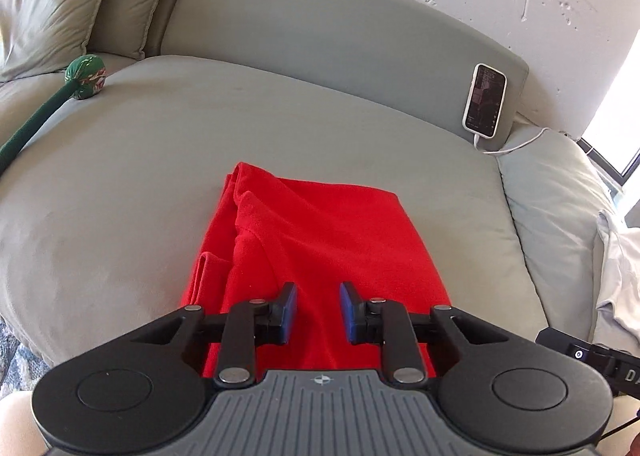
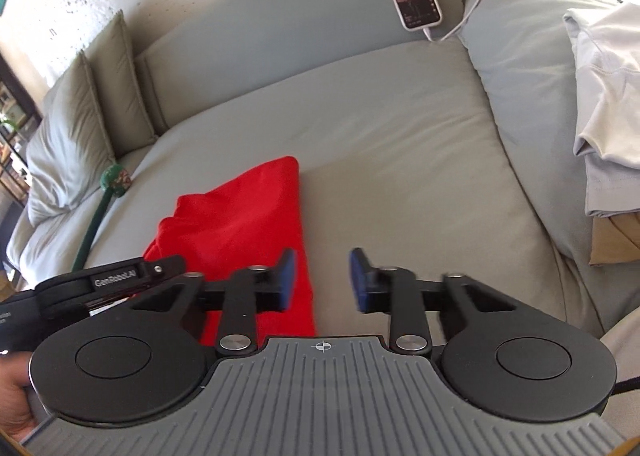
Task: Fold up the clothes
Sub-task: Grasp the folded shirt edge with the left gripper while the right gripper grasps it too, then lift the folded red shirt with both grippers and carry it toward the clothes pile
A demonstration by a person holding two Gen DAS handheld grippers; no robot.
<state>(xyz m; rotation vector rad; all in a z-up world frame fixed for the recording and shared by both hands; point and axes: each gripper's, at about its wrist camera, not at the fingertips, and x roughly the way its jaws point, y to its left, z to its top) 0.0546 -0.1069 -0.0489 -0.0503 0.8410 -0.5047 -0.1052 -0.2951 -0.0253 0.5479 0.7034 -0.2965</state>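
Left wrist view first. Red garment (image 1: 320, 236) dead ahead, folded into a long strip on the grey seat cushion (image 1: 120, 184). Runs lengthwise from bottom centre up to mid-frame, almost in line with the fingers. Left gripper (image 1: 318, 296) right over the near end, jaws spread with a clear gap, pinching nothing, only red cloth showing below and between the blue pads. Looser folds and a hem bunched along the strip's left side; right edge straighter. Phone (image 1: 484, 100) propped at upper right against the backrest, well apart from all this.

Over to the right wrist view. Same garment (image 2: 240, 216) now left of centre, slanting from bottom centre up to its far corner just left of centre. Right gripper (image 2: 322, 268) parted too, holding nothing, slightly blurred: left finger above the cloth's right edge, right finger above bare cushion. Pale clothes (image 2: 608, 96) piled at the right edge of the frame, far from the jaws.

Judging from both: left hand better placed for the near end, right hand for the right edge. Probably a fold along the long axis, far end toward near or the reverse.
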